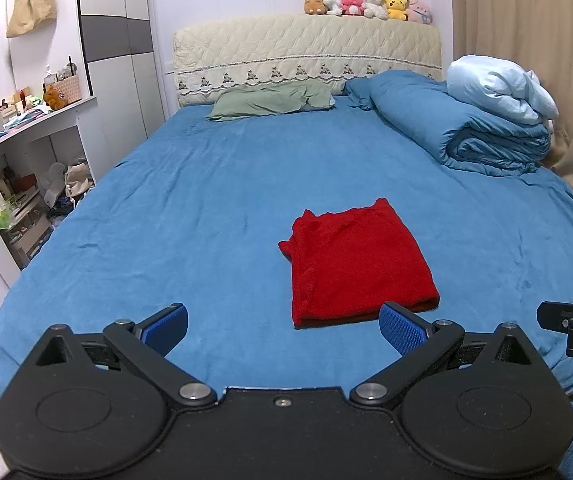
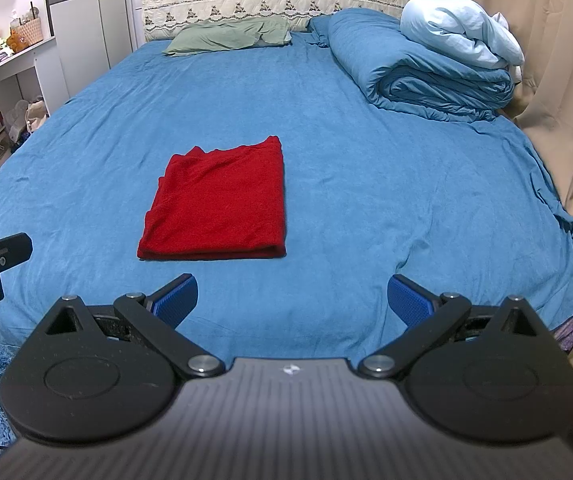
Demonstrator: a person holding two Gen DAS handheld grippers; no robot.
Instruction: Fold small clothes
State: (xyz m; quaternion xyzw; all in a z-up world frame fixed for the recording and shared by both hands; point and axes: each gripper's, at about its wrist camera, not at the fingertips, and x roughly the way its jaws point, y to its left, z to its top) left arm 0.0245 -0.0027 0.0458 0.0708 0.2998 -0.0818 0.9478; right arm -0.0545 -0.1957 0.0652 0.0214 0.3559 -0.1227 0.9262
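Folded red garment [image 1: 356,266] lying flat on the blue bed sheet [image 1: 206,200], toward the foot edge of the bed and apart from both claws. Left claw [image 1: 283,326] with blue pads spread wide, holding nothing, above the foot edge just short of the garment. Right claw [image 2: 292,296] likewise spread and empty, beside it. Rolled blue duvet [image 2: 426,76] topped by a pale blue bundle [image 2: 458,28] at the far right corner; green pillow [image 2: 226,36] against the headboard [image 1: 306,44].
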